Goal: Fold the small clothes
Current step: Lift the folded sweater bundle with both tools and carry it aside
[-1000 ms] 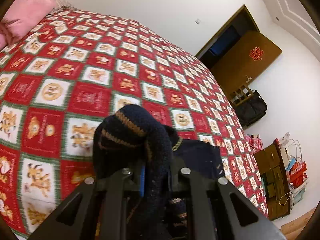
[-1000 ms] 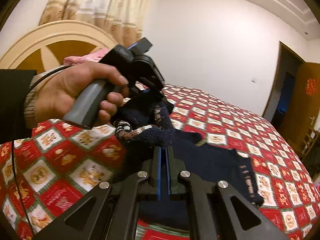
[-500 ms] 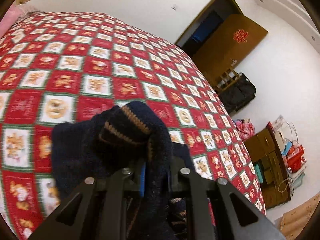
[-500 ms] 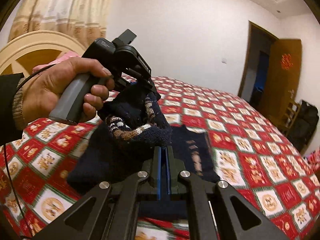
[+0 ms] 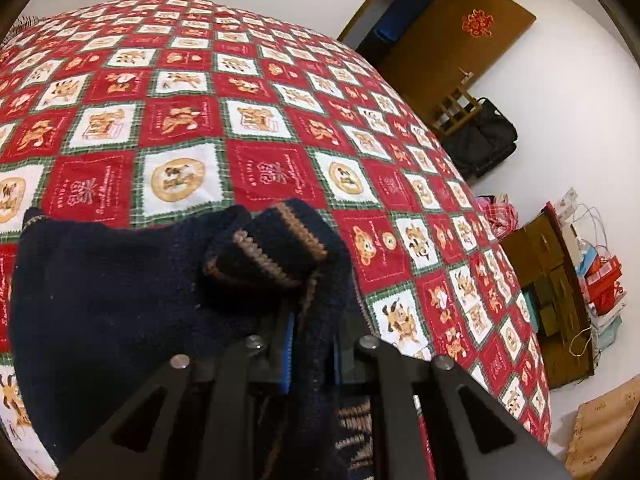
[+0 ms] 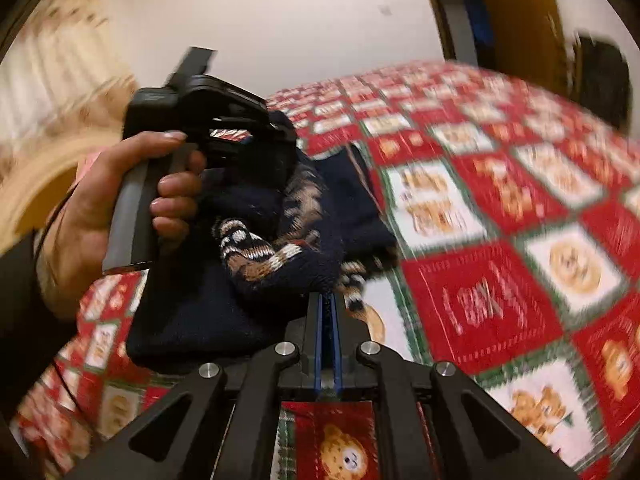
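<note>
Above bedspread (image 5: 280, 168), both tools grip sweater (image 5: 120, 280)

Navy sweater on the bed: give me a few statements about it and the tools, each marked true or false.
1. The left tool is shut on the navy sweater. True.
2. The right tool is open and clear of the sweater. False: it is shut on knit fabric.
3. The sweater lies on a red checked bedspread. True.
4. The sweater is plain, with no trim. False: tan stripes edge it.
5. A bare hand holds the left tool's handle. True.
</note>
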The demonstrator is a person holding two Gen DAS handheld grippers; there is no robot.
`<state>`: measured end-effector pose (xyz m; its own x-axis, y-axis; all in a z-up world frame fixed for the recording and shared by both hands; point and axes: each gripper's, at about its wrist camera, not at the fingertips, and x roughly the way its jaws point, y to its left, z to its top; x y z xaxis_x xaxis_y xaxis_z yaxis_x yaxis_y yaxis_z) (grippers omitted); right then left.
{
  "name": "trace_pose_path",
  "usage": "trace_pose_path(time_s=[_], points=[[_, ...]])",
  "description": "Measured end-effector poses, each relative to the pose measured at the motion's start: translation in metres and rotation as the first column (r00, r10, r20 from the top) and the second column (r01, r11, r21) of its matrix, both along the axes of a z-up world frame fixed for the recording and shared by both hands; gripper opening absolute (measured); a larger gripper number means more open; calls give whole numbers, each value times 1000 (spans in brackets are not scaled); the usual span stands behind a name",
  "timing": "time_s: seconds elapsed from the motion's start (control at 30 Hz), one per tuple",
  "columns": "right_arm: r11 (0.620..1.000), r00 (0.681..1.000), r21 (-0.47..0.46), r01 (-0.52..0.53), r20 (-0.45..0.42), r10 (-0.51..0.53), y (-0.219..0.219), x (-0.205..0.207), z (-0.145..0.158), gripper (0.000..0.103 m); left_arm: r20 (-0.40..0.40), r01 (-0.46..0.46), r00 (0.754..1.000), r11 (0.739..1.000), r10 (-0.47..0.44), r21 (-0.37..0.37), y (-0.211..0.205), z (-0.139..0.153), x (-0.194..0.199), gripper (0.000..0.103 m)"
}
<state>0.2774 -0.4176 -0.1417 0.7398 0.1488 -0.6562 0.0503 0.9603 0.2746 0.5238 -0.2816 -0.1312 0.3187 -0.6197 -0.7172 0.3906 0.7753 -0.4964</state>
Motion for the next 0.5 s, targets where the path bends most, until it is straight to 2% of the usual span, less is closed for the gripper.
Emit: trace_pose_path(time_s=[0.07, 0.13, 0.2, 0.27, 0.3, 0.33, 0.37, 0.4, 0.43, 0.47, 0.5], points=[[998, 999, 53, 33, -38, -31, -14, -1, -7, 3, -8, 18, 1000, 1000, -18, -15, -6, 5, -2, 28], [994, 995, 78, 75, -69, -70, -28, -3, -14, 4, 5, 42, 999, 998, -42, -36, -10, 16, -7, 30], [990, 991, 79, 113, -75, -107, -38, -5, -16, 4, 55, 77, 996, 995, -74, -59, -10, 32, -17, 36], [988, 991, 88, 128, -58, -123, -45, -7, -13, 4, 115, 87, 990, 993, -78, -74, -4, 49, -29, 62], [988, 992, 93, 126, -41, -122, -45, -8, -10, 4, 149, 84, 986, 993, -72, -79, 3, 56, -37, 69], [990, 994, 90, 110, -21, -108, -42, -8, -5, 6, 188, 80, 980, 994, -65, -74, 11, 63, -45, 82], [993, 996, 81, 89, 3, -89, -38, -8, -1, 22, 218, 72, 974, 995, -56, -65, 19, 66, -50, 91], [996, 997, 66, 66, 33, -68, -31, -11, 5, 38, 251, 56, 967, 997, -41, -52, 30, 69, -57, 94], [999, 997, 43, 34, 69, -37, -21, -14, 12, 69, 279, 34, 960, 998, -21, -43, 42, 68, -63, 95], [1000, 995, 29, 10, 100, -12, -12, -16, 17, 77, 304, 15, 953, 999, -3, -39, 57, 65, -71, 95], [1000, 990, 14, -23, 141, 21, -3, -17, 23, 78, 325, -4, 946, 1000, 14, -29, 71, 60, -78, 95]])
